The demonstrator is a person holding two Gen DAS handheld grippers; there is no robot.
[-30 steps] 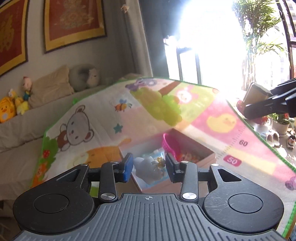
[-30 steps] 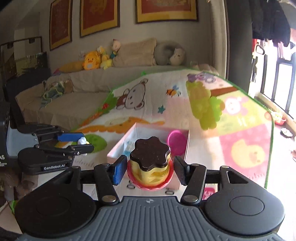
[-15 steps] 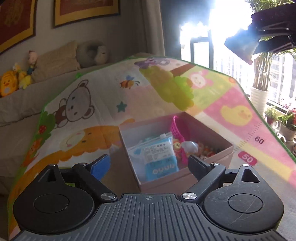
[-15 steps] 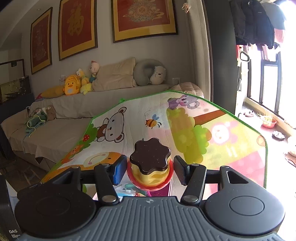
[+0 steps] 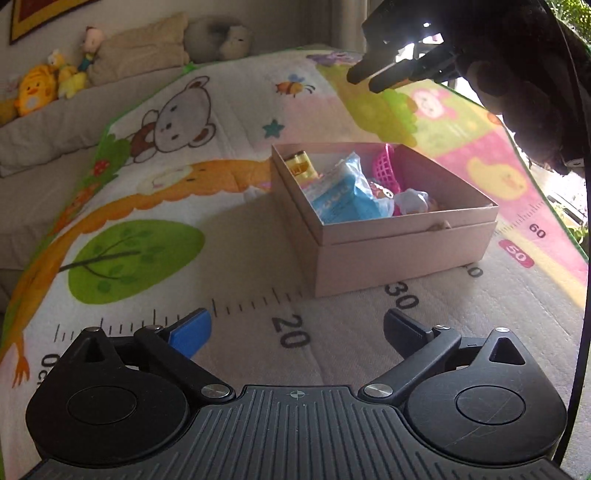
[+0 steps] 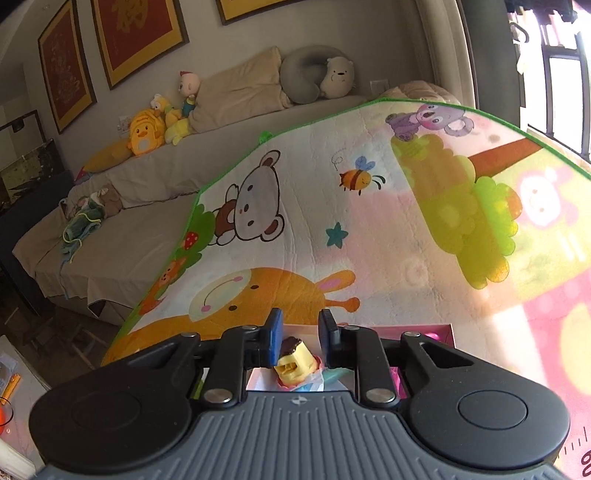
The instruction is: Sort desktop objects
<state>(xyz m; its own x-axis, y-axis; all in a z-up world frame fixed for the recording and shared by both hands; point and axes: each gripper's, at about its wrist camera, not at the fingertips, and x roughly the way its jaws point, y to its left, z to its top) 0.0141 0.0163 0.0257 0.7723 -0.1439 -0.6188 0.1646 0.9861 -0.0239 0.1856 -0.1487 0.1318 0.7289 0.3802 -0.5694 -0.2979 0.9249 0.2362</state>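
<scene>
Window daylight from right, sharp focus, fisheye-bent edges, soft shadows

**A family living room**

A long sofa (image 6: 155, 206) under a beige cover runs along the wall, with cushions, a grey neck pillow (image 6: 301, 79) and plush toys (image 6: 146, 131) on it. Red pictures in gold frames (image 6: 138, 35) hang above. A child's cartoon play mat (image 6: 314, 206) with bears and a bee covers the work surface.

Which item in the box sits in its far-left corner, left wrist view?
The yellow pudding toy, tipped over there. The blue packet lies in the middle; the pink basket stands further right along the far wall.
</scene>
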